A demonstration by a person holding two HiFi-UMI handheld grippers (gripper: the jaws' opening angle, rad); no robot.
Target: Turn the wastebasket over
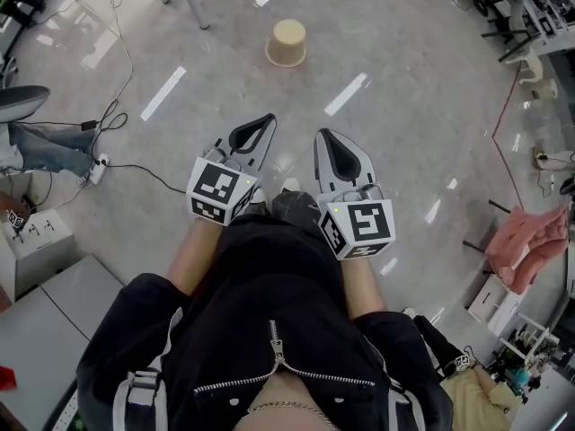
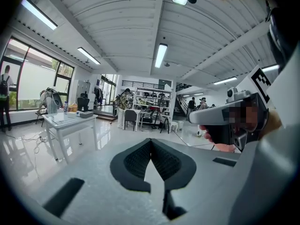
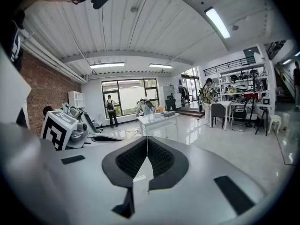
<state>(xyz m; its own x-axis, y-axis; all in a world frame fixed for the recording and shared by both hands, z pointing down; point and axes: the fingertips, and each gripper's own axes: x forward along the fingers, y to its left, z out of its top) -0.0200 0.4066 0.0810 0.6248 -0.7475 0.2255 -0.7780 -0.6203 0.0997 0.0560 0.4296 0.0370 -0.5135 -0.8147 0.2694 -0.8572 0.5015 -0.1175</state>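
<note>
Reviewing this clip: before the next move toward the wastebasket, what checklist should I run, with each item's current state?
1. Wastebasket in view, standing on the floor ahead: ok.
2. Which way up it stands: cannot tell for sure; the narrow end is up.
3. Left gripper empty: ok.
4. Right gripper empty: ok.
5. Jaws opened for a grasp: not ok, both are shut.
6. Grippers at the wastebasket: not ok, both are well short of it.

One wastebasket, two tools, perhaps four bystanders far off
</note>
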